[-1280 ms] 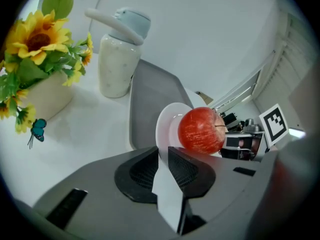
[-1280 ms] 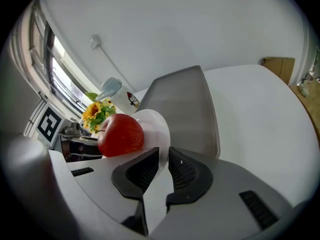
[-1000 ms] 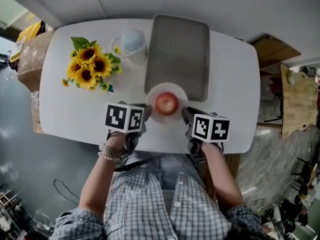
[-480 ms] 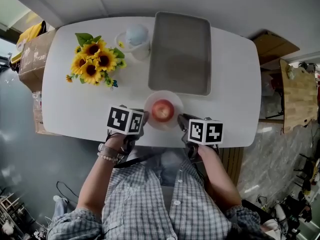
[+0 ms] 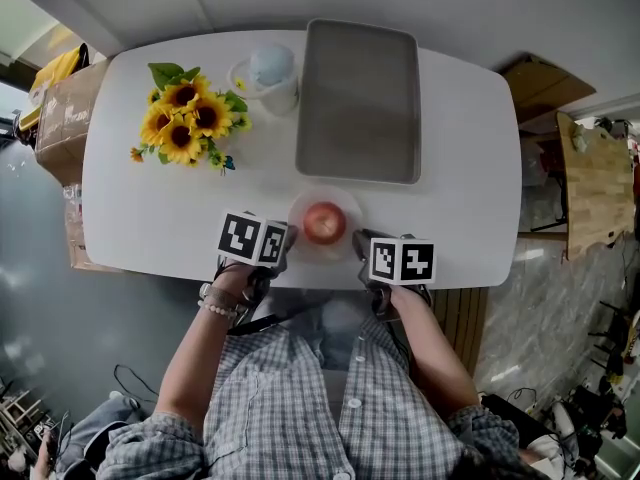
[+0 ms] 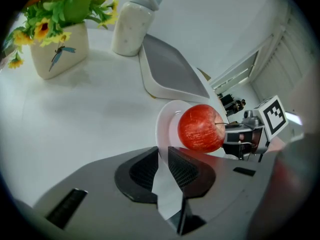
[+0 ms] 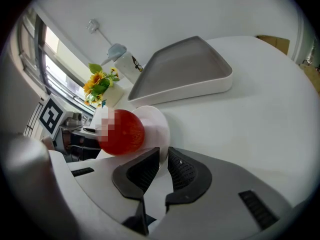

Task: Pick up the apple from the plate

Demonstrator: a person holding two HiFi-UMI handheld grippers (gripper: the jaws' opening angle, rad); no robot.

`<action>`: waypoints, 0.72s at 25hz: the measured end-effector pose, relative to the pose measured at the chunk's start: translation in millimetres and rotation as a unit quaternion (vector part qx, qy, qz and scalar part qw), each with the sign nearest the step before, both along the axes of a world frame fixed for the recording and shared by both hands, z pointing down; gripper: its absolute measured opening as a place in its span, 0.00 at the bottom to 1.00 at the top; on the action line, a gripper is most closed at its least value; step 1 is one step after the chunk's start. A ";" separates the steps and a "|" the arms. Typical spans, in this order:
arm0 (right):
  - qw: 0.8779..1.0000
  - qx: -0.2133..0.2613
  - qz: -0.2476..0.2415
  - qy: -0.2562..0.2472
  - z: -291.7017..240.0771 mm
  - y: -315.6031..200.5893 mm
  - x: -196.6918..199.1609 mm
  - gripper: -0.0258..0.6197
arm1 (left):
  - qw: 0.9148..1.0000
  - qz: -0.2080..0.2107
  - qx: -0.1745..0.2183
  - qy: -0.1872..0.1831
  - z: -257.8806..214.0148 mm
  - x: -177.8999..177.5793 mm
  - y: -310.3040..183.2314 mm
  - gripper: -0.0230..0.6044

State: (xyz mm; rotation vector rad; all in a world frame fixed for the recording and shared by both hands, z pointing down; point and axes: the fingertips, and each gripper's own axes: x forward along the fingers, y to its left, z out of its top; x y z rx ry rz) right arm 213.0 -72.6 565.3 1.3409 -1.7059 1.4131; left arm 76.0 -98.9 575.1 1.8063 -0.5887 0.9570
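Note:
A red apple [image 5: 324, 222] sits on a small white plate [image 5: 301, 206] near the white table's front edge. My left gripper [image 5: 288, 238] is at the plate's left side and my right gripper [image 5: 362, 240] at its right side. In the left gripper view the plate's rim [image 6: 162, 130] runs down between the jaws of the gripper [image 6: 164, 160], which is shut on it, with the apple [image 6: 201, 128] just beyond. In the right gripper view the gripper [image 7: 164, 160] is likewise shut on the plate's rim [image 7: 160, 125], beside the apple [image 7: 124, 133].
A grey tray [image 5: 360, 98] lies behind the plate, with a small gap between them. A vase of sunflowers [image 5: 185, 126] and a white lidded jug [image 5: 268, 76] stand at the back left. A cardboard box [image 5: 62, 113] is beyond the table's left end, wooden furniture [image 5: 590, 193] to the right.
The plate with the apple has slid toward the table's front edge, away from the tray it overlapped. Both grippers came back with it and closer together.

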 end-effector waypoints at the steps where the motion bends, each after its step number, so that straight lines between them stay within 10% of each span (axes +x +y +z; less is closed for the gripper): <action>1: 1.000 0.002 -0.003 0.005 1.2 0.3 -0.2 0.14 | 1.000 0.001 0.002 0.000 0.8 -0.1 0.3 0.14; 18: 0.990 0.129 -0.021 0.044 -1.0 -7.2 -1.2 0.16 | 0.998 -0.012 0.037 0.053 -1.8 -1.5 -4.0 0.16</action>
